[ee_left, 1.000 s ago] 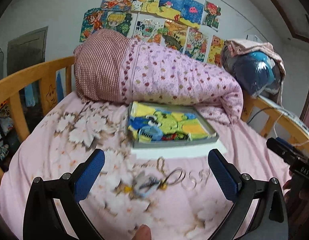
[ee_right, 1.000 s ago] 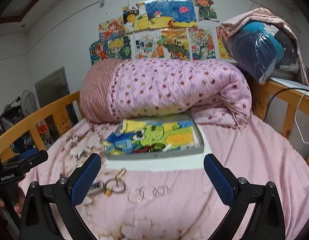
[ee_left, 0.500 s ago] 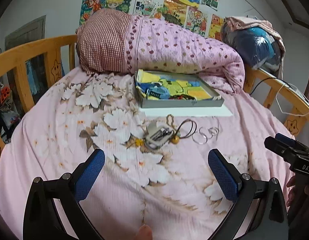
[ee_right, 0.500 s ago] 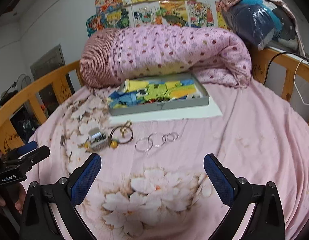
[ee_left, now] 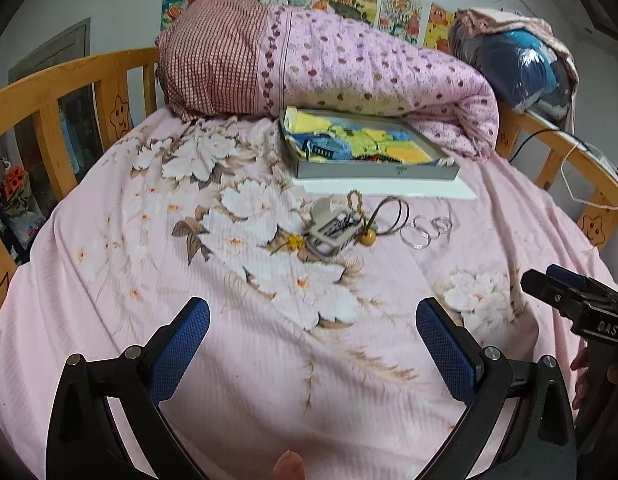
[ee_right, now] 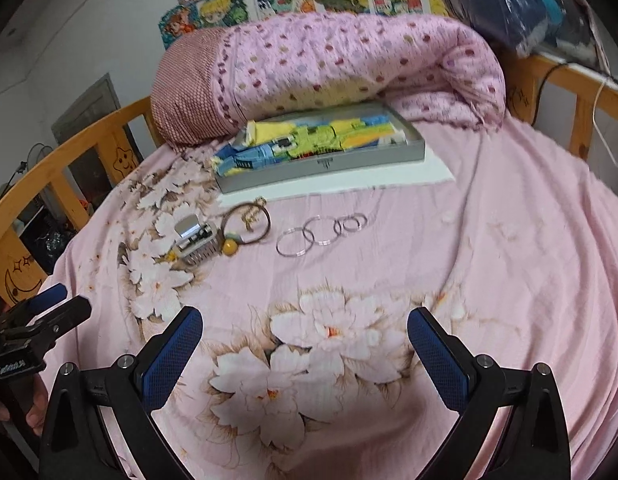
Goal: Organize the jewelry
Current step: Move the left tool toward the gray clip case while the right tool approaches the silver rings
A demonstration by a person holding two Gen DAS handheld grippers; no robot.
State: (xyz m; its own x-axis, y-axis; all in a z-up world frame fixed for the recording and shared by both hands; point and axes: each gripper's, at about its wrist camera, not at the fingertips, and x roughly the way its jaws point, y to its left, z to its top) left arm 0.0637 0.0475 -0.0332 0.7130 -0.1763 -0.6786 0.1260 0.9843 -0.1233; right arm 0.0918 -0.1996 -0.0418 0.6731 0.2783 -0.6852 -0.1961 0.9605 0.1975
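Observation:
Jewelry lies in a loose group on the pink floral bedsheet: a silver hair clip, a brown cord bracelet with a yellow bead, and three clear bangles. Behind them a grey tray box with a colourful cartoon lining rests on a white sheet. My left gripper hovers open above the sheet, short of the jewelry. My right gripper is likewise open, empty and well back from the bangles.
A rolled pink dotted quilt lies behind the box. A wooden bed rail runs along the left, another along the right. A blue bag sits on the right rail. A hand holds the left gripper's handle.
Both cameras have pulled back and tilted down: the jewelry and box now sit farther away and higher in view, with more bare sheet in front of both open grippers.

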